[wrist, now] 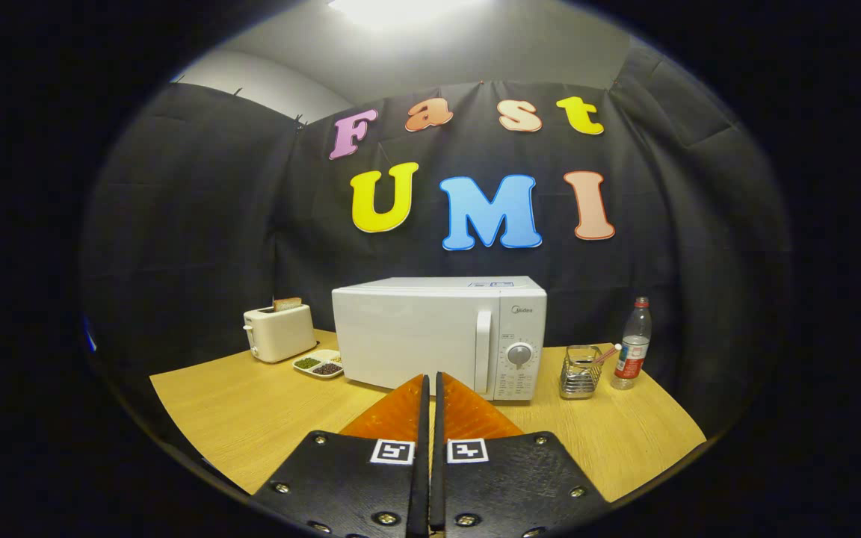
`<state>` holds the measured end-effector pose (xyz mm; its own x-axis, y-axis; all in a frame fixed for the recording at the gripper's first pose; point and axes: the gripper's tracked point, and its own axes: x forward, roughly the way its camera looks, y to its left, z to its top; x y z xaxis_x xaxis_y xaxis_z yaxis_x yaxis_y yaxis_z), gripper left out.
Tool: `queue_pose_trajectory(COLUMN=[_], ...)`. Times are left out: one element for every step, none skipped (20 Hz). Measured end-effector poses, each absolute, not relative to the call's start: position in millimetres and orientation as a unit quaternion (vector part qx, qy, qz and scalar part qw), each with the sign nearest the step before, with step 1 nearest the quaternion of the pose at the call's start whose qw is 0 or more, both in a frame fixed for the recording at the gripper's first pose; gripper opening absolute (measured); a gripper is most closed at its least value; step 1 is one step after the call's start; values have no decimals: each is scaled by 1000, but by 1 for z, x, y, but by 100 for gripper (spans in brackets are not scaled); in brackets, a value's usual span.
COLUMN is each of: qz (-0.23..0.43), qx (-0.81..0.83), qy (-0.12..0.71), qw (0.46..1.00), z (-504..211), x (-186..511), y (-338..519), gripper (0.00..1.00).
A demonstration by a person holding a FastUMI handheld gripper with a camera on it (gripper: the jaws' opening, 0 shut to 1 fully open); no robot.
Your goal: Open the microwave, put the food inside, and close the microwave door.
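A white microwave point(438, 332) stands on the wooden table point(251, 418), its door closed, with a vertical handle point(482, 351) and a round dial point(520, 354) on its right side. A small white divided dish of food point(318, 365) lies just left of the microwave. My gripper point(430, 381) is held above the table in front of the microwave, some way short of it. Its two fingers are pressed together with nothing between them, their tips pointing at the lower part of the door.
A white toaster point(279, 331) with a slice of bread in it stands beyond the dish at the left. Right of the microwave are a wire holder point(580, 371) with a utensil and a plastic bottle point(632, 345). Black cloth walls in the table.
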<state>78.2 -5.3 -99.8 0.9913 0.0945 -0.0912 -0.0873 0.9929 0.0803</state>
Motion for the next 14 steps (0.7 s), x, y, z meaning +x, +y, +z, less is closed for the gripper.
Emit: queue_pose_trajectory(qz=[46, 43, 36, 33, 38, 30, 29, 28, 29, 31, 30, 26, 16, 12], qx=[31, 34, 41, 38, 28, 33, 42, 42, 34, 27, 19, 17, 24, 28], qy=[40, 26, 12, 5, 2, -14, -33, -35, -31, -25, -20, -24, -30, -28], qw=[998, 998, 998, 999, 999, 999, 998, 998, 999, 999, 999, 999, 999, 999], z=[-94, -87, -80, -71, -63, -49, -33, -25, -20, -21, -24, -22, -21, -22], x=[61, 44, 31, 24, 14, 2, -6, -10, -16, -20, -26, -34, -38, -37], y=[-9, -15, -22, -27, -27, -34, -39, -41, -44, -46, -47, -50, -54, -54], gripper=[2, 2, 2, 2, 2, 2, 2, 2, 2, 2, 2, 2, 2, 2])
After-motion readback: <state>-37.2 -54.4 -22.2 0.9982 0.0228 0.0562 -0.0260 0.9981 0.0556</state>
